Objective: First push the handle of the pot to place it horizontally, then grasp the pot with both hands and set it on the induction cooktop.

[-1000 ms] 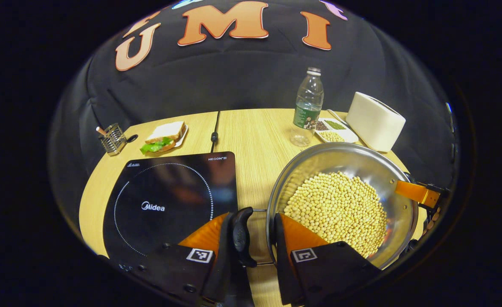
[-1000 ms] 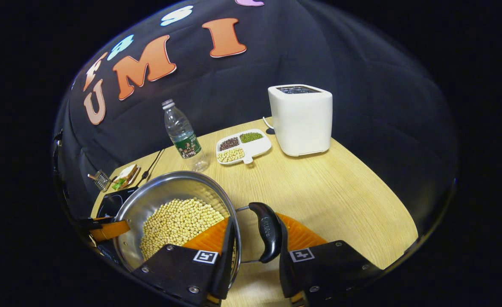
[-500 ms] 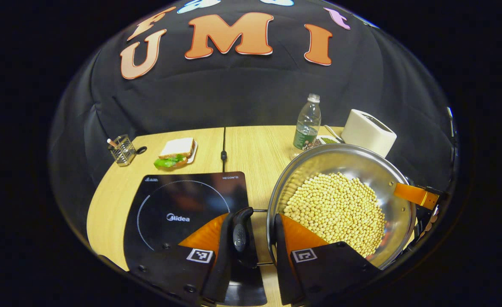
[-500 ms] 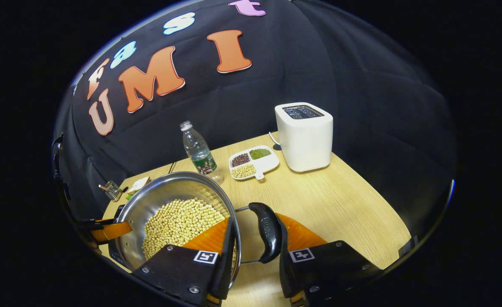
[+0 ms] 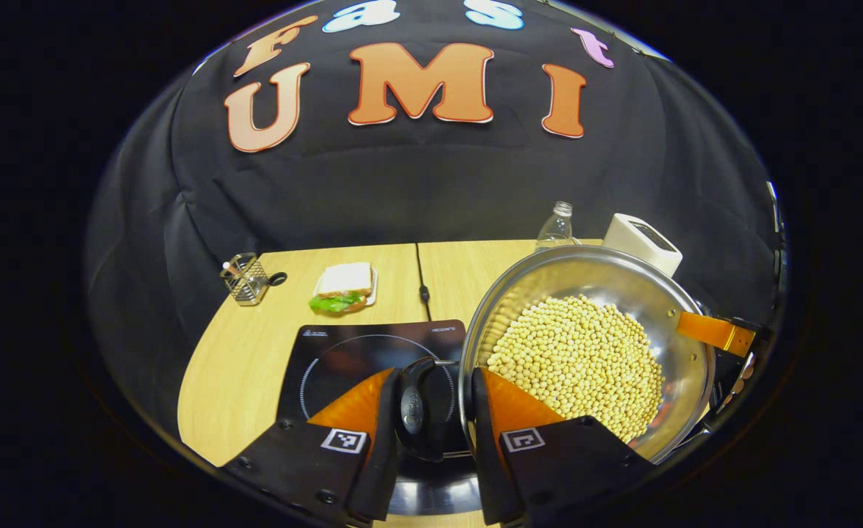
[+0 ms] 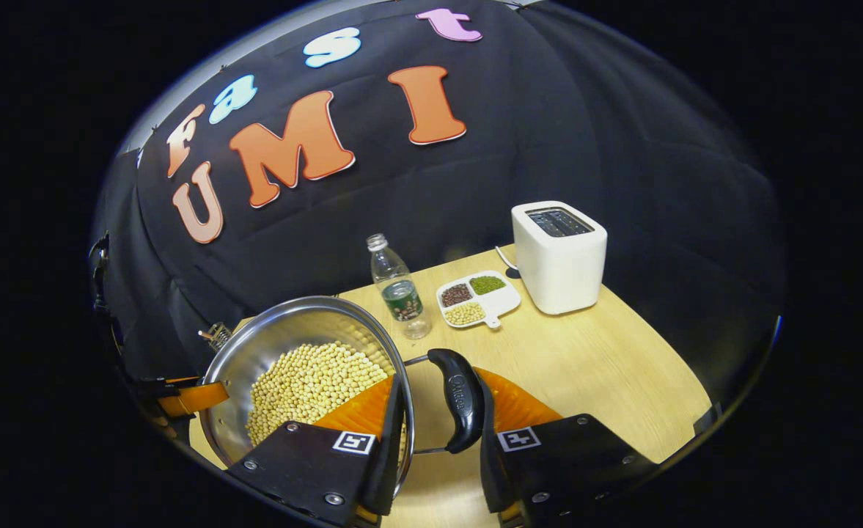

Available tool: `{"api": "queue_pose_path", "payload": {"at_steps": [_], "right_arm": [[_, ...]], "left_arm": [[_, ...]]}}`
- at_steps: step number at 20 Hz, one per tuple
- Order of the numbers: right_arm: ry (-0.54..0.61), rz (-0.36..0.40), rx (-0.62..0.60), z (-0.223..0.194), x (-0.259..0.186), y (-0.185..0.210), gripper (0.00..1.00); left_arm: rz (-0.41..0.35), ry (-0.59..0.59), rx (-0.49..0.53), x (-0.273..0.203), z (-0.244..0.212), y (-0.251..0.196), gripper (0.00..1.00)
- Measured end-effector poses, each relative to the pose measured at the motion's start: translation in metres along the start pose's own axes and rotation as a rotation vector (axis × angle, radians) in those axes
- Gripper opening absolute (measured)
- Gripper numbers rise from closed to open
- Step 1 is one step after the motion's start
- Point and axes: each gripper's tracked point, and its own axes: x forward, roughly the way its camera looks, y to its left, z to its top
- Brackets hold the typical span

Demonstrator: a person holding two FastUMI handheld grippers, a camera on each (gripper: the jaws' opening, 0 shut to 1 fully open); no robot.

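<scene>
While closed, both tongs pinch pot handles, aloft

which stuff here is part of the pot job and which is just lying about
In the job: pot of soybeans, induction cooktop, left gripper, right gripper.
Lying about: sandwich, water bottle, toaster, divided bean dish, wire holder.

Between the left gripper fingers, a glossy black plastic handle; right of them, the shiny steel pot. Ahead lies the glossy glass cooktop on a matt wood-grain table.
</scene>
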Motion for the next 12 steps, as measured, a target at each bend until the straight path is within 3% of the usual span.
{"api": "queue_pose_path", "payload": {"at_steps": [2,3,5,7,12], "right_arm": [[0.003,0.015,-0.008,-0.002,-0.001,0.02,0.41],[0.005,0.023,-0.012,-0.002,0.0,0.031,0.46],[0.01,0.042,-0.018,-0.004,0.001,0.054,0.46],[0.021,0.061,-0.02,-0.008,0.006,0.077,0.46],[0.049,0.108,-0.045,-0.025,0.018,0.133,0.46]], "left_arm": [[0.01,0.004,-0.013,-0.007,0.003,0.021,0.51],[0.016,0.005,-0.019,-0.01,0.004,0.031,0.55],[0.031,0.005,-0.032,-0.011,0.004,0.054,0.51],[0.052,0.008,-0.039,-0.015,0.002,0.077,0.55],[0.091,0.031,-0.072,-0.021,-0.009,0.137,0.53]]}}
